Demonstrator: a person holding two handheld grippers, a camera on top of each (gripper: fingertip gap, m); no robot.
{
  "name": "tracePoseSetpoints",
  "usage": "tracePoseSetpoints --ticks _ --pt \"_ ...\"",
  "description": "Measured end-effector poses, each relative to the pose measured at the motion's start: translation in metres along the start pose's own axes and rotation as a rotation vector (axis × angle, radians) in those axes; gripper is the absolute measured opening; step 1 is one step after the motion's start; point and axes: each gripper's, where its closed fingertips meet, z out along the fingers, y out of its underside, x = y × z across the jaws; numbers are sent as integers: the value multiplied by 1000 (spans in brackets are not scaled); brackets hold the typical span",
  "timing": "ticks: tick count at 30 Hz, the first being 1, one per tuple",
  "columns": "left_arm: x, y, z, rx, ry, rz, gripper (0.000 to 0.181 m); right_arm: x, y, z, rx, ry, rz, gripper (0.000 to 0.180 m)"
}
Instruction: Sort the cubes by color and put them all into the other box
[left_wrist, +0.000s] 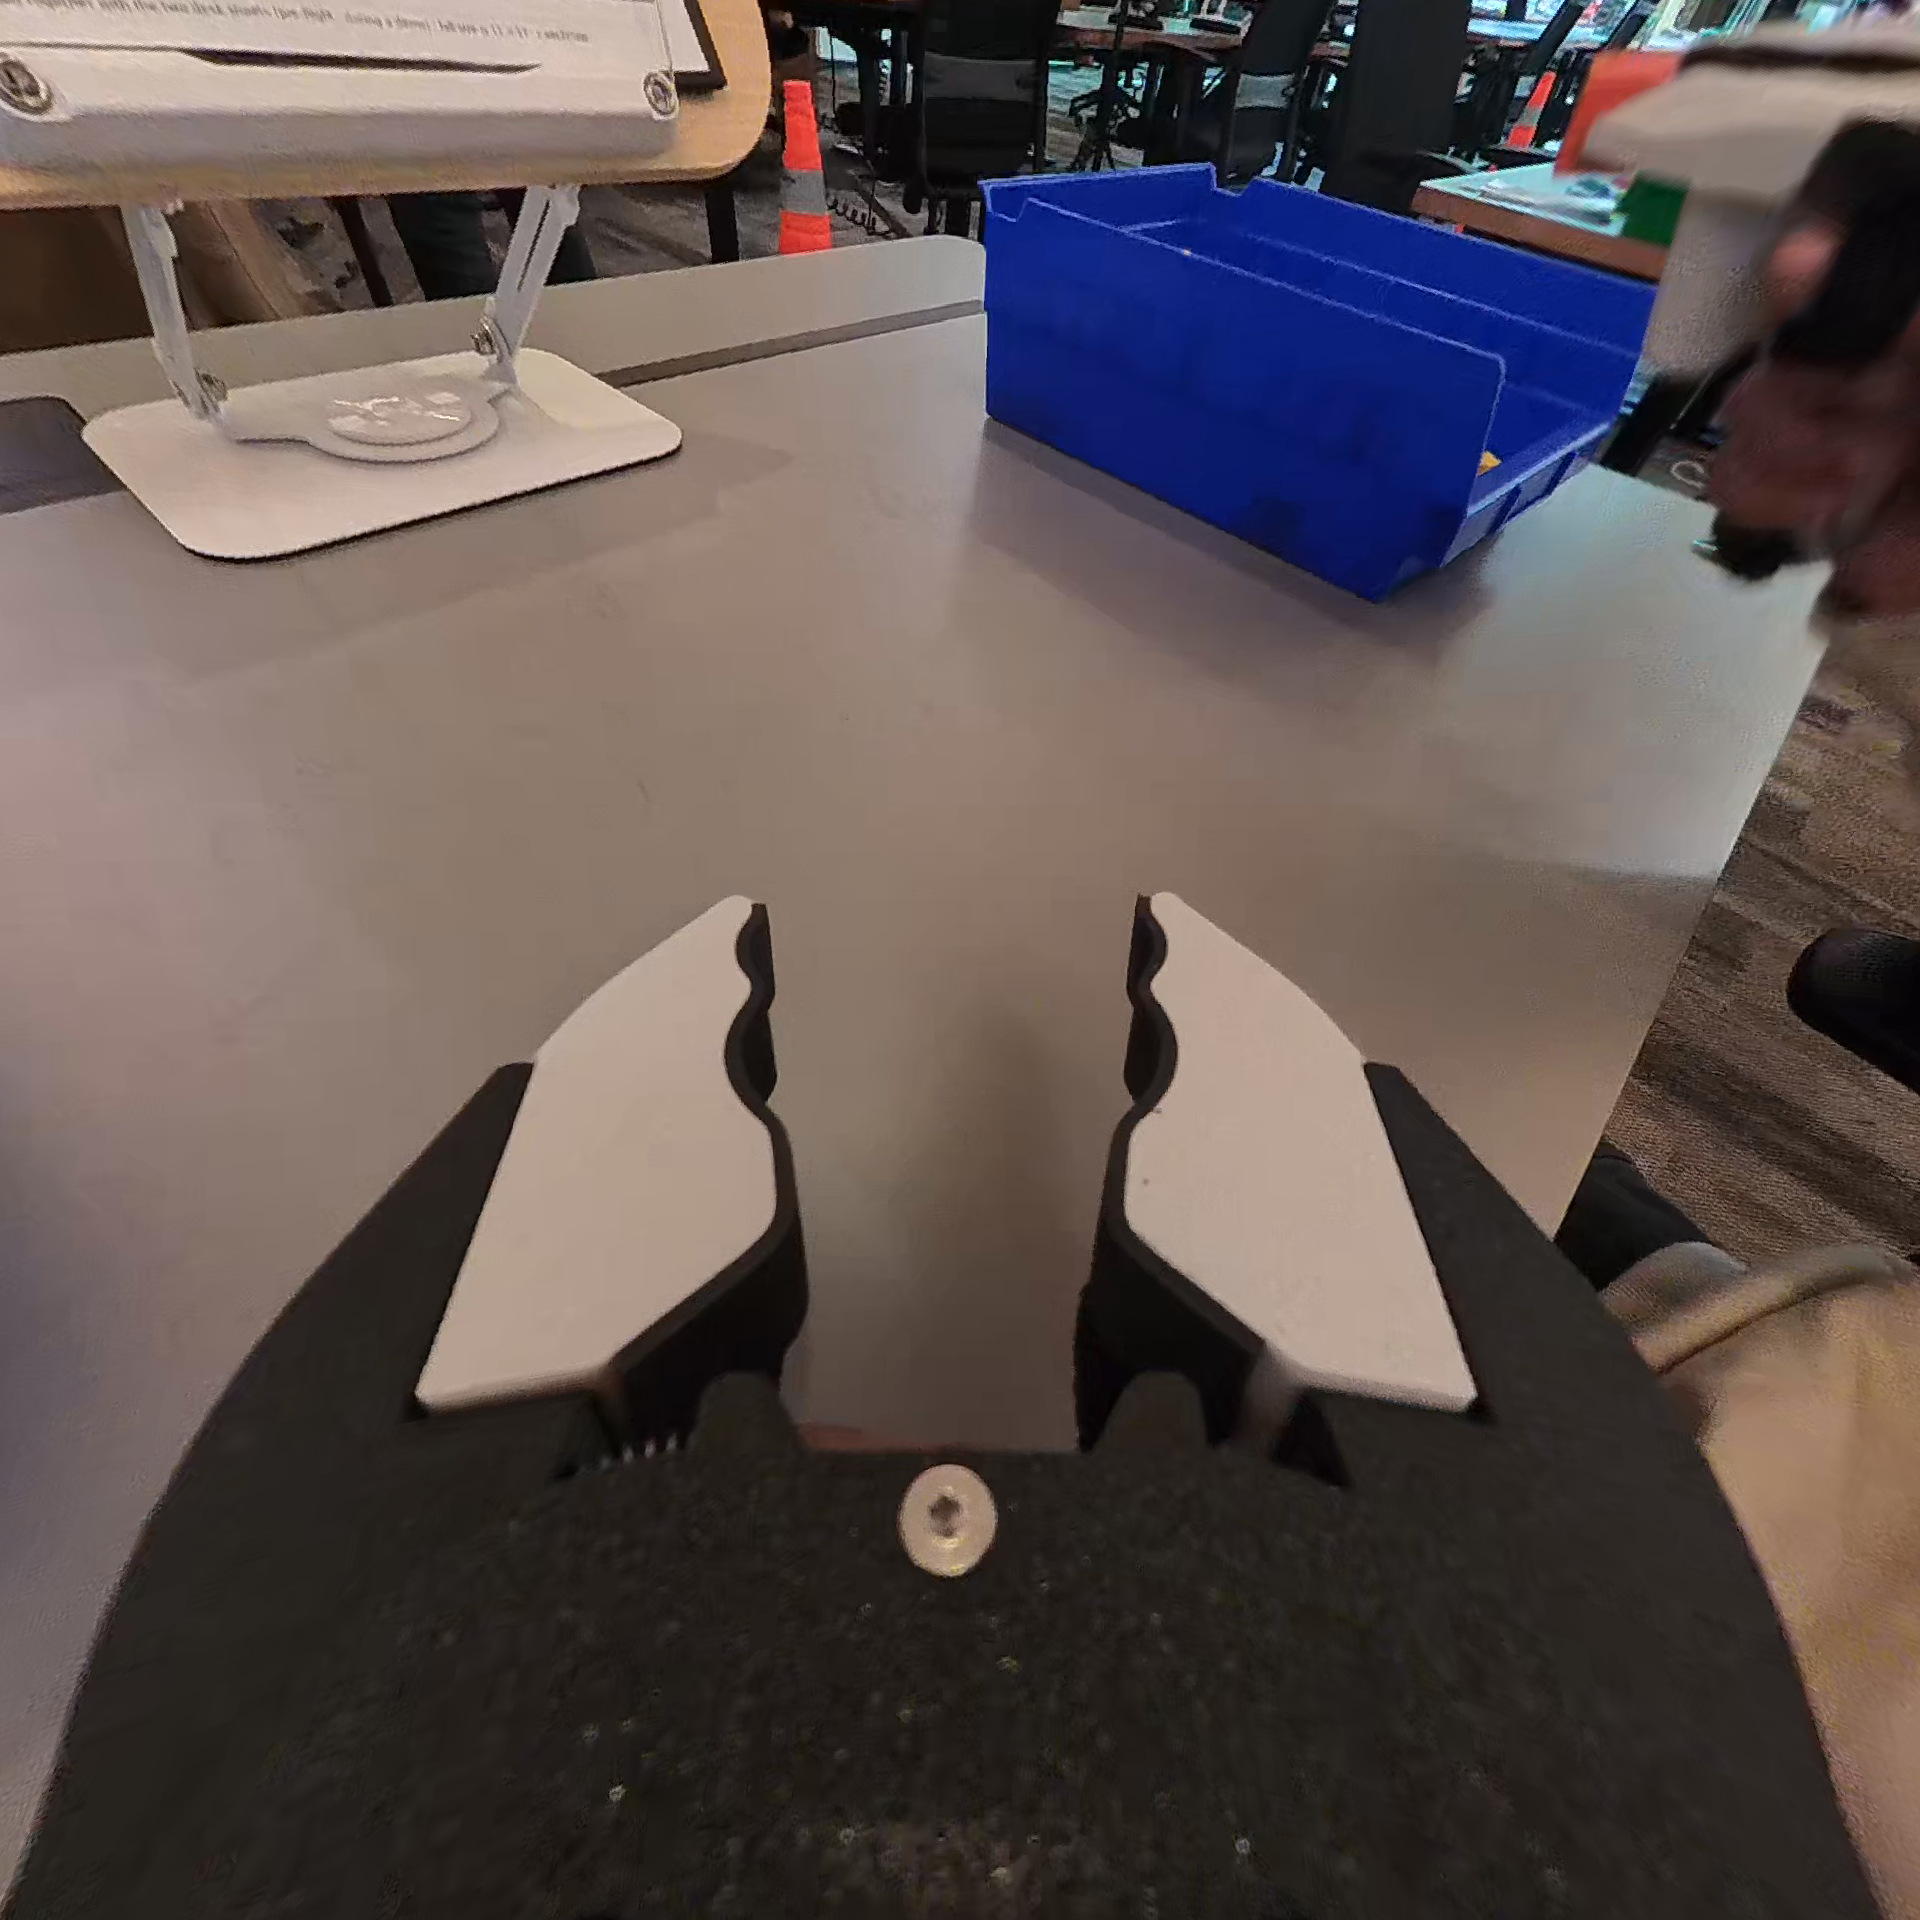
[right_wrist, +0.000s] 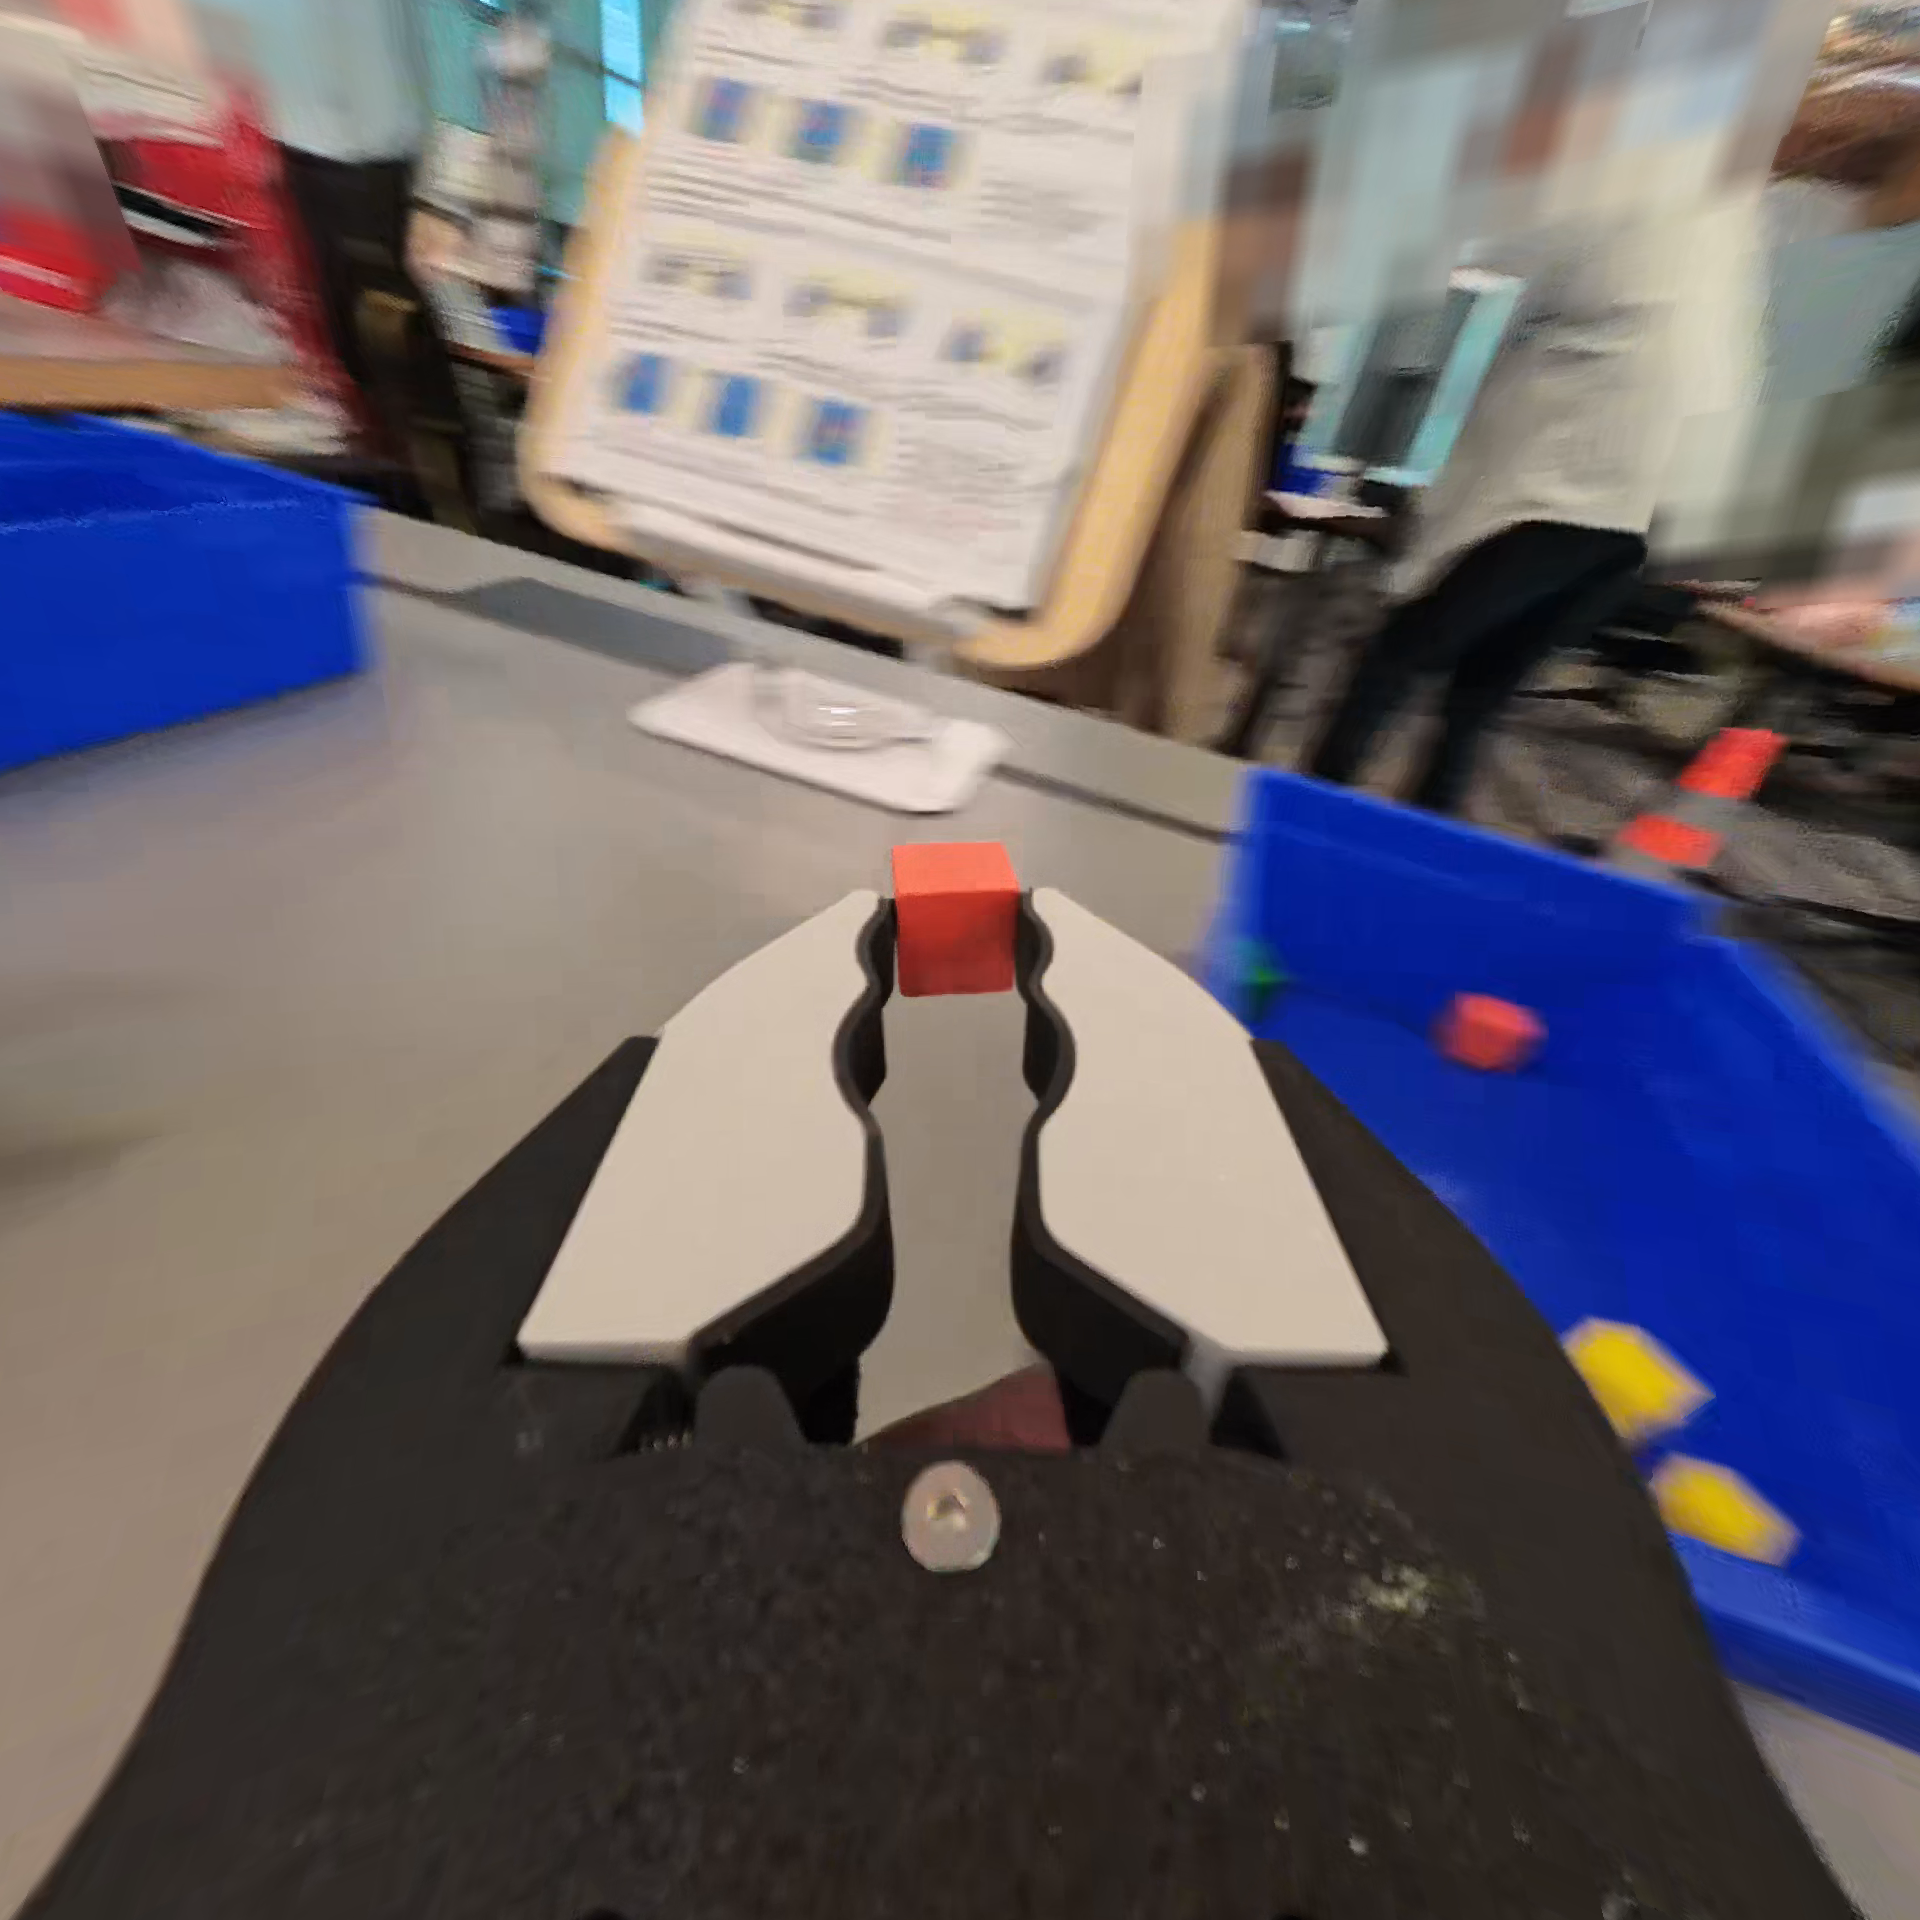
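Right gripper (right_wrist: 954, 914) level, jaws clamped on red cube (right_wrist: 953, 920); left gripper (left_wrist: 951, 909) jaws apart.

Even, bright indoor lighting; soft sheen on the grey surface (left_wrist: 935, 675) in the left wrist view, faint shadow beneath the white stand (left_wrist: 395, 447). Sharp there except a smeared shape right of the blue box (left_wrist: 1247, 395). Right wrist view heavily motion-blurred; only the red cube (right_wrist: 953, 920) crisp. Wide-angle bending at edges.
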Motion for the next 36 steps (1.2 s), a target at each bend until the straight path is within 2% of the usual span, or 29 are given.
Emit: tracePoseSetpoints --ticks 2,5,8,12,16,21,23,26,27,30,33,36 --pt "2 -2 -1 3 4 2 63 73 -1 8 -156 109 -22 22" --pt "6 -5 0 10 27 -13 63 170 28 49 -437 161 44 22" --pt "9 -4 2 -4 39 6 64 217 95 101 -830 87 51 22" --pt "13 -3 5 -16 38 42 64 245 161 140 -1155 110 -173 22" --pt "18 -1 3 -22 41 64 64 259 184 159 -1292 180 -257 23" --pt "17 -1 -3 -21 45 38 65 269 189 165 -1350 243 -231 22" --pt "16 0 -4 -24 54 21 65 265 193 164 -1375 220 -199 23" --pt "13 0 -5 -26 44 18 65 268 193 162 -1366 229 -198 30" --pt "12 1 -5 -29 41 19 65 269 191 161 -1357 230 -199 38" --pt "10 -1 -7 -24 23 27 65 266 155 155 -1222 230 -183 40" --pt "-1 -1 -10 -20 -41 37 65 228 67 142 -820 187 -116 44" --pt "-17 -2 -12 -11 -115 19 65 121 -23 103 -333 -56 73 41"
